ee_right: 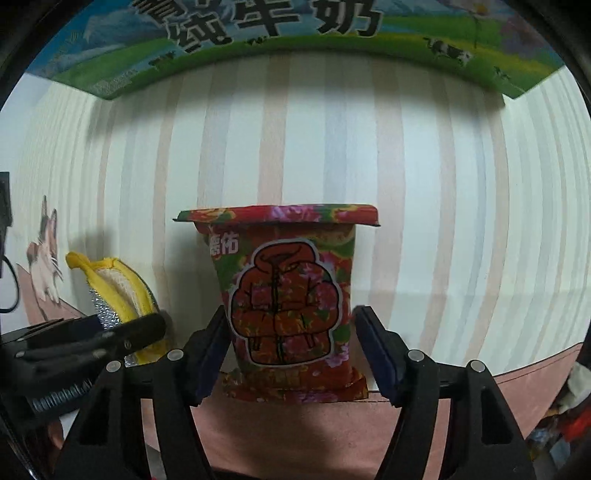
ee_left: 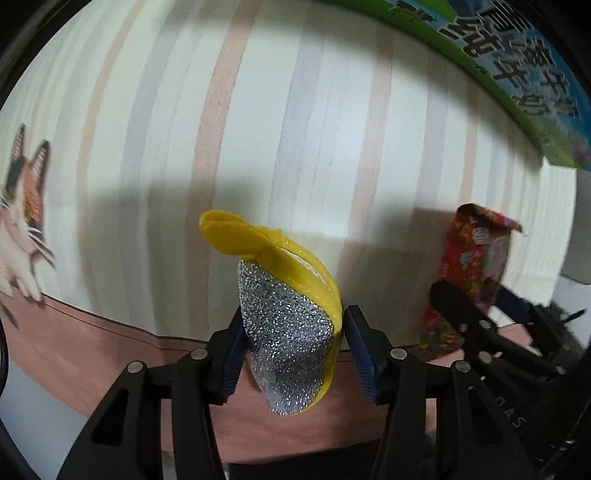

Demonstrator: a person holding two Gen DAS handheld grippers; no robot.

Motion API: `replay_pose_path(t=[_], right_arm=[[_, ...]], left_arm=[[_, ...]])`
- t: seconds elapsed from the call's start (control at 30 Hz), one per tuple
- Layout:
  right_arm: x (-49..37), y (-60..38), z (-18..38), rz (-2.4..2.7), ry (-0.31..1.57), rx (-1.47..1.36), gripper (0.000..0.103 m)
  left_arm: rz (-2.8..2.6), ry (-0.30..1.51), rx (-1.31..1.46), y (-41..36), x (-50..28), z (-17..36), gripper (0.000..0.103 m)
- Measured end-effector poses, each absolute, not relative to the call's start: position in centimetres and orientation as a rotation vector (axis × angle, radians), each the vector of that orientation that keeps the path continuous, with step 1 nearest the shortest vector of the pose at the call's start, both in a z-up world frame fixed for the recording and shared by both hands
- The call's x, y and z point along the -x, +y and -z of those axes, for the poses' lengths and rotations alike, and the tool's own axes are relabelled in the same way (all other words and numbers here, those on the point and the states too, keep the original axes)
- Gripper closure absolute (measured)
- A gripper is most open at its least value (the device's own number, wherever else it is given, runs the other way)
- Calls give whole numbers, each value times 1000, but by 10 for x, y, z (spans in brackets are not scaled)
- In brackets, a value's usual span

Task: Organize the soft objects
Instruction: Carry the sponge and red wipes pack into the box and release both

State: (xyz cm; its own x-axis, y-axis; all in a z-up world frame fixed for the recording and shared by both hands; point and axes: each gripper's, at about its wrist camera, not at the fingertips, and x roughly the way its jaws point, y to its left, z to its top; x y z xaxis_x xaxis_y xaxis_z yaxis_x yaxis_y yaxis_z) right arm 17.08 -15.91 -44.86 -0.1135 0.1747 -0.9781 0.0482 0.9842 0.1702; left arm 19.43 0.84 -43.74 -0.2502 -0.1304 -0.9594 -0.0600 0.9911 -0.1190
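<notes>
Glittering silver mesh, bound along one edge in yellow fabric that ended in a floppy loop, made up the scouring pad (ee_left: 288, 325) we held in the left gripper (ee_left: 293, 343). It stood upright between the jaws, its curved body filling nearly the whole gap; the left pad seemed to touch it, while we could not tell whether the right one did, so we judged the hold light at most. In the right gripper (ee_right: 291, 350) the jaws were spread, and the floral wipes packet (ee_right: 291, 306) stood between them, with a clear gap on the right side and the left side close to the pad. The packet looked like thin glossy film, red and green with a printed padded jacket, its top seal folded flat and its bottom seal crimped. Both things stood on a striped cloth (ee_left: 332, 129) with a pink border, with a printed milk carton (ee_right: 295, 29) beyond them. We judged both to be light and yielding: the pad springy and rough enough to grip well at its broad middle, the packet slippery and best taken across its padded belly, not by the seals.
</notes>
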Motion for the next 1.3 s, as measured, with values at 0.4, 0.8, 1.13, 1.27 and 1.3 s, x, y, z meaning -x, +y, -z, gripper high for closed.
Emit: replay_pose_path(t=[0.4,0.8,1.13,1.27,1.3], right_arm=[[-163,-120,422,-183,1663,-132,56],[-243,-177,268,-309,1390,-402,56],[-365,-157,297,-257,1449,-575,56],[-386,-148,324,-229,1489,-600,56],[-389,-146,331,-222,1496,-611,56]], left_arm=[[116,1666,68,-29,-190,360,61],[200,1459,-5,-26,-321,213,60],[120,1578,-180,-33,-446,257,60],[121,1635,-205,-39,-468,283,60],[132,1659,-204,-40,-472,291,58]])
